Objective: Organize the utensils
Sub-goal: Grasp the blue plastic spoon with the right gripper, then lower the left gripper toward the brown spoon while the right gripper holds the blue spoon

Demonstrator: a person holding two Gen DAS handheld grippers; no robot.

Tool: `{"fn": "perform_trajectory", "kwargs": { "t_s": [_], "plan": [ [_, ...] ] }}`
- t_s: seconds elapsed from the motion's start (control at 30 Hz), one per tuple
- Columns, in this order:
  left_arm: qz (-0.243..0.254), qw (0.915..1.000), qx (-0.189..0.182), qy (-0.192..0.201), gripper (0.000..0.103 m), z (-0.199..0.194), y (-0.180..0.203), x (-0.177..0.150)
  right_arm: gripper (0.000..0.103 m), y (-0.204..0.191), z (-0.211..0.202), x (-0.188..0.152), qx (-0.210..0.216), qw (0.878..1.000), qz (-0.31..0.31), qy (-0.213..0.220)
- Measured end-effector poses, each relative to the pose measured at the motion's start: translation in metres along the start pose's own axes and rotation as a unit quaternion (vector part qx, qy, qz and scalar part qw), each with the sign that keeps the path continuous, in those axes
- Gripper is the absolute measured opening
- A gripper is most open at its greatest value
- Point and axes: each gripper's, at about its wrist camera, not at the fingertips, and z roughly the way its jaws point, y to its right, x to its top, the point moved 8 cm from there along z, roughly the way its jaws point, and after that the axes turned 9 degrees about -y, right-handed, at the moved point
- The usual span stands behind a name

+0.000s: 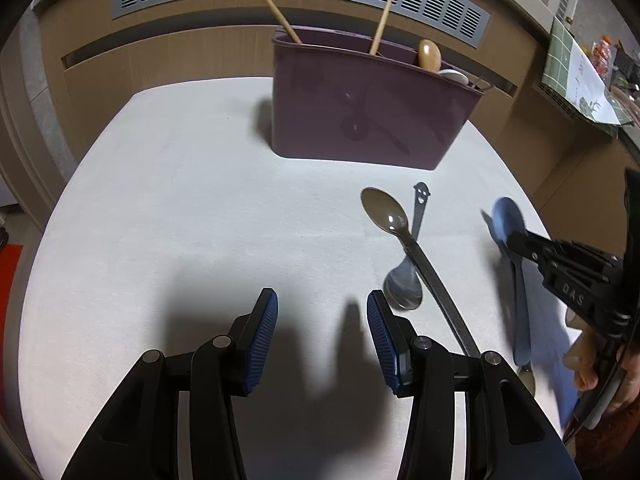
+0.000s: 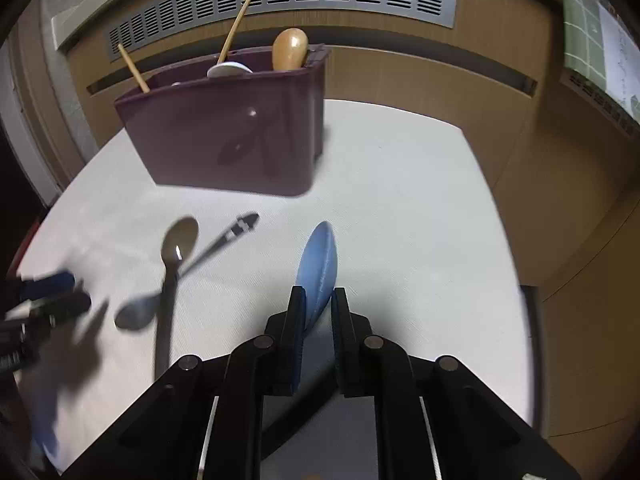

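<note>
Right tongs (image 2: 318, 312) tilted downward, clamped on blue spoon (image 2: 318, 268)

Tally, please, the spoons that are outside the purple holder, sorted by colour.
Brown spoon: 1
Silver spoon: 1
Blue spoon: 1, gripped by the right gripper
Total: 3
A shiny bit under the blue handle is too hidden to count.
</note>
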Motion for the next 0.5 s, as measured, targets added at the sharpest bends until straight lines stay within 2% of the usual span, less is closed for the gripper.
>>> {"fn": "perform_trajectory", "kwargs": {
  "t_s": [0.13,0.3,0.43,0.5],
  "plan": [
    [0.01,0.9998,-0.012,-0.007,0.048,0.001,0.012,0.0,0.011,0.021,-0.005,-0.017,0.011,1.0,0.026,-0.003],
    [0.014,0.9983,-0.051,-0.024,0.048,0.009,0.034,0.003,0.01,0.045,-0.014,-0.027,0.032,0.998,0.051,0.021],
    [0.045,0.9979,-0.04,-0.021,0.048,0.011,0.053,0.009,0.008,0.045,-0.027,-0.031,0.041,0.997,0.049,0.039],
    [0.061,0.9979,-0.015,-0.012,0.048,0.014,0.059,0.019,0.008,0.044,-0.031,-0.033,0.044,0.997,0.046,0.045]
  ]
}}
